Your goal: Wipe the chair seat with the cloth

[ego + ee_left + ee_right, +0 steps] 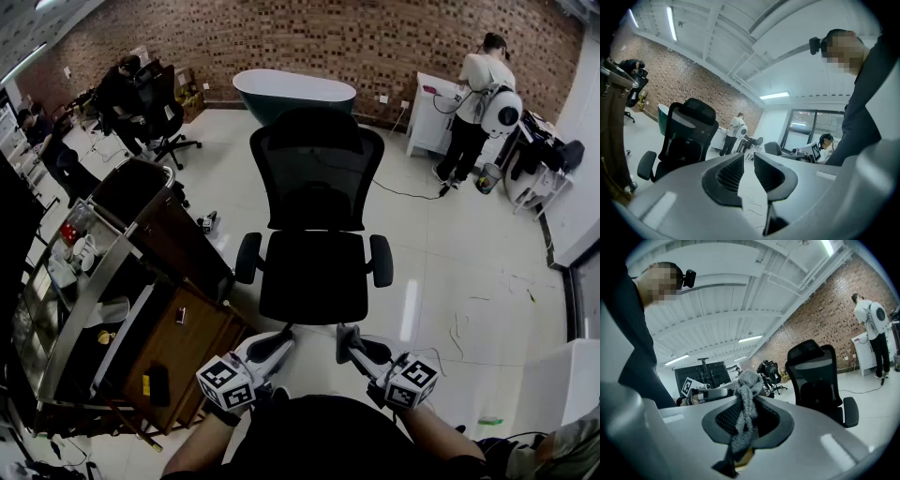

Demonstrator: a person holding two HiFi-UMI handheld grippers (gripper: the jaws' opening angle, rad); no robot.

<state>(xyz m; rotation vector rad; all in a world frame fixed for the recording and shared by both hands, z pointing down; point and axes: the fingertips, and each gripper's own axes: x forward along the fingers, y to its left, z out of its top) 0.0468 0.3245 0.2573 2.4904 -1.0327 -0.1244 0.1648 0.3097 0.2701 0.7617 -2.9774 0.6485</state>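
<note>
Standing just short of the black office chair [317, 202], the person holds both claws about level in front of its seat [314, 277], neither one touching it. From the head view the left claw [281, 339] and the right claw [345, 336] sit side by side near the seat's front edge. What they carry is too small to tell from up there.

The right gripper view settles it. That claw is clamped on a grey, fuzzy cloth [746, 397], which bunches up above the tips and hangs in a twisted strip down between them. The cloth is well apart from the seat, and the chair stands off to the right in that view. The left gripper view shows its claw drawn together, with only a thin slit between the ribbed pads [731, 171] and nothing in it. The chair appears at the left there.

The head view alone lays out the whole seat top. It also shows a dark bathtub [293, 94] behind the chair against the brick wall [375, 37], a wooden surface [187, 342] to the chair's left, and a second person [478, 103] at a white cabinet [427, 117] beyond its right side.

In both gripper views the claw bodies cut off most of the seat. The cloth's lower end disappears into the claw's throat.
</note>
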